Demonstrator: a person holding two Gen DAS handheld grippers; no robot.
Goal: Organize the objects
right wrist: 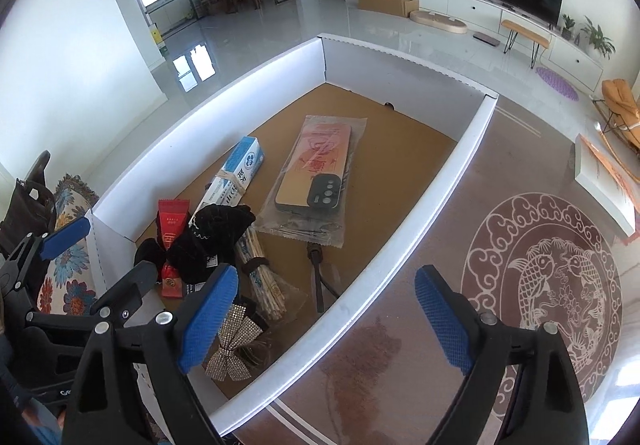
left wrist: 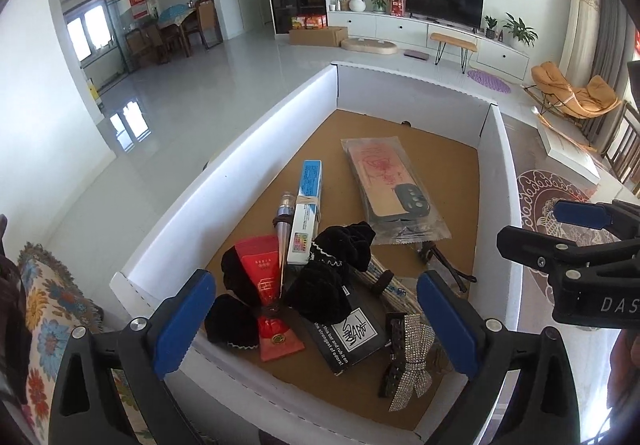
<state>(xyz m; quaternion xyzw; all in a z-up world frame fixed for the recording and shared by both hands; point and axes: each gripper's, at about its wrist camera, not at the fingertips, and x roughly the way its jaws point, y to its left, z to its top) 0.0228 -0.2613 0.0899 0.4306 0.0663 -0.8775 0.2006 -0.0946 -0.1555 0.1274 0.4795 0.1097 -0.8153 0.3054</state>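
Observation:
A white open box (left wrist: 260, 149) with a brown cardboard floor holds the objects. A phone case in a clear bag (left wrist: 392, 189) lies near its middle, with a blue and white carton (left wrist: 306, 213) to its left. Nearer lie a red packet (left wrist: 264, 277), a black velvet hair tie (left wrist: 332, 269), a black printed box (left wrist: 348, 341) and a rhinestone bow clip (left wrist: 412, 361). My left gripper (left wrist: 316, 309) hangs open above this near pile, gripping nothing. My right gripper (right wrist: 324, 317) stands open over the box's right wall (right wrist: 256, 93), nothing between its pads; a stick bundle (right wrist: 264, 281) lies below.
The box rests on a dark table top with a round koi pattern (right wrist: 552, 285). A white flat carton (right wrist: 604, 181) lies at the table's far right. A floral cushion (left wrist: 52, 309) sits left of the box. Tiled floor and a TV unit lie beyond.

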